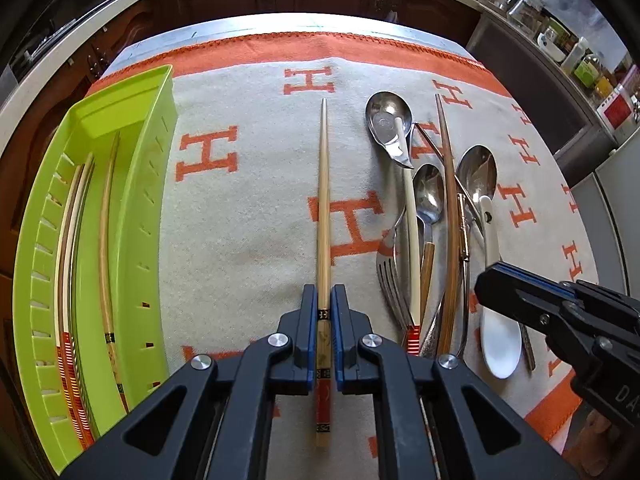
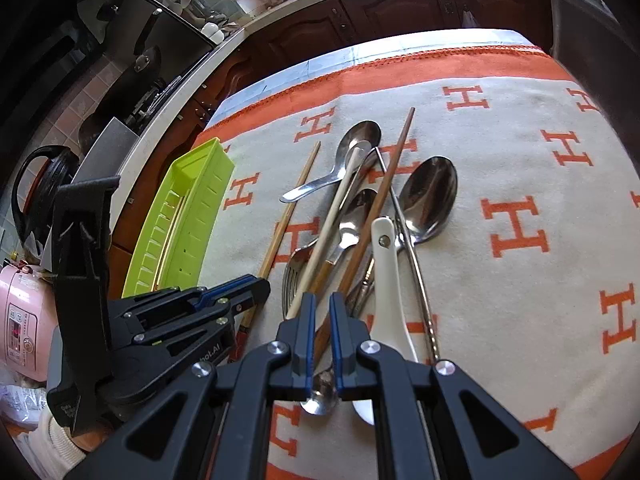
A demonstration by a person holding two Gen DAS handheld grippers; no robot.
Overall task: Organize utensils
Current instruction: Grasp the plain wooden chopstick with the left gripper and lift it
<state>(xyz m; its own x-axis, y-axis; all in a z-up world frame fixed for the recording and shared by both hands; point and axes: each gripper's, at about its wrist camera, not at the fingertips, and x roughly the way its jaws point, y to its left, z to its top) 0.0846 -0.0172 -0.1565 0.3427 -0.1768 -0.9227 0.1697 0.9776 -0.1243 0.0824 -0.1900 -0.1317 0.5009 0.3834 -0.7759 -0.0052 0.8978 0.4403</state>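
right now i am pinching a pale chopstick (image 1: 323, 200) with my left gripper (image 1: 324, 300), its two jaws pressed against the decorated end of the stick while the rest of it is lying straight ahead on the blanket (image 1: 248, 208), an off-white cloth with orange letters and an orange border covering the bench. the green tray (image 1: 152, 184) is sitting along the left edge of the blanket, well apart from this chopstick, and it is already holding a few chopsticks (image 1: 105, 240) lengthwise.

off to the right a pile of utensils is lying together: a short metal spoon (image 1: 388, 120), a fork (image 1: 394, 280), a dark brown chopstick (image 1: 449, 208), a big metal spoon (image 2: 430, 196) and a white ceramic spoon (image 2: 386, 272), all overlapping or touching one another. my right gripper (image 2: 322, 308) is hanging over the near end of that pile with its jaws drawn nearly together; the brown chopstick and a small shiny spoon bowl (image 2: 320, 398) are showing in the narrow gap, though i cannot tell whether the pads are actually pressing on anything.

in the right view a white sleeve (image 2: 60, 440) is showing below the left gripper.
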